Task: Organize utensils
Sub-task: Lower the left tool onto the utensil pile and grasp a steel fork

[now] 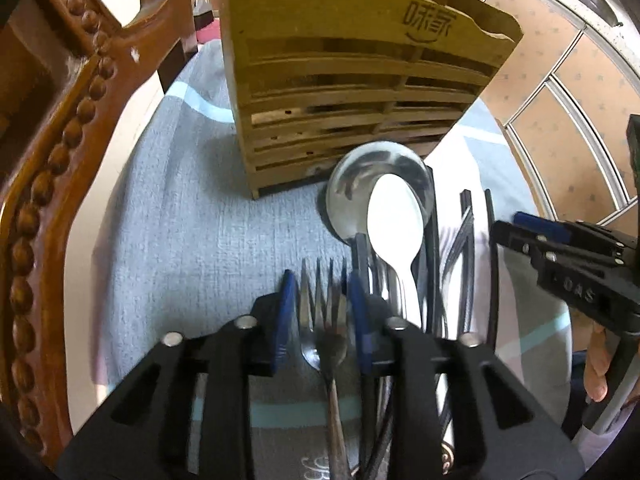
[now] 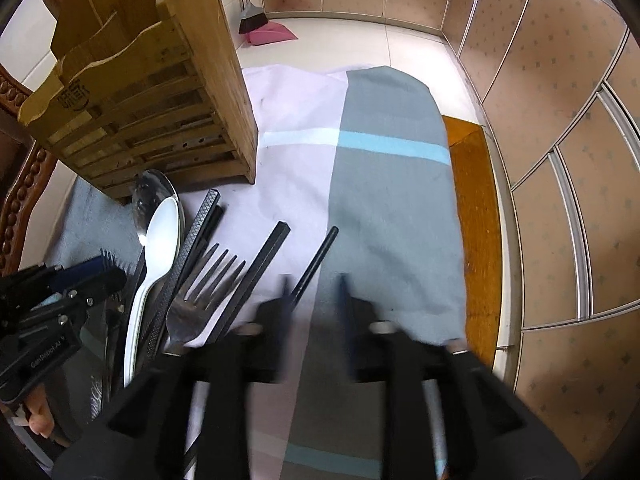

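Observation:
Utensils lie side by side on a cloth in front of a slatted wooden utensil holder (image 1: 360, 80). My left gripper (image 1: 322, 300) hangs over a steel fork (image 1: 326, 336); its blue pads (image 1: 286, 308) straddle the tines without pressing, so it is open. To the right of the fork are a white spoon (image 1: 394, 220) on a big steel spoon (image 1: 352, 184), and black chopsticks (image 1: 466, 240). My right gripper (image 2: 314, 292) is blurred and open over the cloth, with a thin black chopstick (image 2: 318, 256) beside its left finger. A second fork (image 2: 200, 296) and a square chopstick (image 2: 264, 264) lie to its left.
A grey and white cloth (image 2: 380, 180) with pale blue stripes covers the small table. A carved wooden chair (image 1: 60, 140) stands close on the left. Beyond the table are a tiled floor, a pink dustpan (image 2: 272, 34) and panelled walls. A person's hand (image 1: 596, 368) holds the right gripper.

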Demonstrator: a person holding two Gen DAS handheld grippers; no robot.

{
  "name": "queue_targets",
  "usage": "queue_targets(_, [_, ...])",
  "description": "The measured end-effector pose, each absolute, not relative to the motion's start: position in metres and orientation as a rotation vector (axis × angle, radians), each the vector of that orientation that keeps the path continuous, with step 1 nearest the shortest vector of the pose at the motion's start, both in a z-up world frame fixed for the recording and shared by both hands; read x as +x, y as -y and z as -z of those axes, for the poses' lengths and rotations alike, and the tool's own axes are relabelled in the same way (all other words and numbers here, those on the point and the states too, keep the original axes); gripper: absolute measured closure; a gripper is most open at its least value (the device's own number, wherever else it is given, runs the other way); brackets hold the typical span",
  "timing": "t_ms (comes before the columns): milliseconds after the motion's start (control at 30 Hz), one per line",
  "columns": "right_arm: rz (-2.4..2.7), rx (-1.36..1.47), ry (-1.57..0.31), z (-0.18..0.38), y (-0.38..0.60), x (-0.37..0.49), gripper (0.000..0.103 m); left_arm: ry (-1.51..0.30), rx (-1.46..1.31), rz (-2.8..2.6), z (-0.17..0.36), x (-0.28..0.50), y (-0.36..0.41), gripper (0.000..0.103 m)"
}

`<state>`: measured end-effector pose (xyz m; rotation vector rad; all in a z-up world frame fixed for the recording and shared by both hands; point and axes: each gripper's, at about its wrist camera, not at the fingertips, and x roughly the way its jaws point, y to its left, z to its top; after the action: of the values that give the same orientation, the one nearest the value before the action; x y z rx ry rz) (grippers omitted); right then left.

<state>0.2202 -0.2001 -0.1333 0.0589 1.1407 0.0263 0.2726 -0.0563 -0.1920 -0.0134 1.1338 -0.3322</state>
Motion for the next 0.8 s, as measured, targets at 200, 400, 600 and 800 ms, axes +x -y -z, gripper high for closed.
queue_targets(200, [-0.018, 0.136, -1.144, 0.136, 0.218, 0.227, 0.053, -1.142, -0.026, 0.328, 0.195, 0.281, 0.054, 0.054])
queue_targets(400, [0.004, 0.14, -1.156, 0.146, 0.218, 0.242, 0.053, -1.134, -0.065, 0.349, 0.193, 0.276, 0.028, 0.078])
queue_targets(600, [-0.023, 0.133, -1.142, 0.145, 0.212, 0.247, 0.092, -1.082, -0.063, 0.338, 0.175, 0.27, 0.028, 0.08])
queue_targets(800, [-0.07, 0.121, -1.054, 0.11, 0.21, 0.228, 0.097, -0.977, -0.099, 0.302, 0.132, 0.246, 0.019, 0.08])
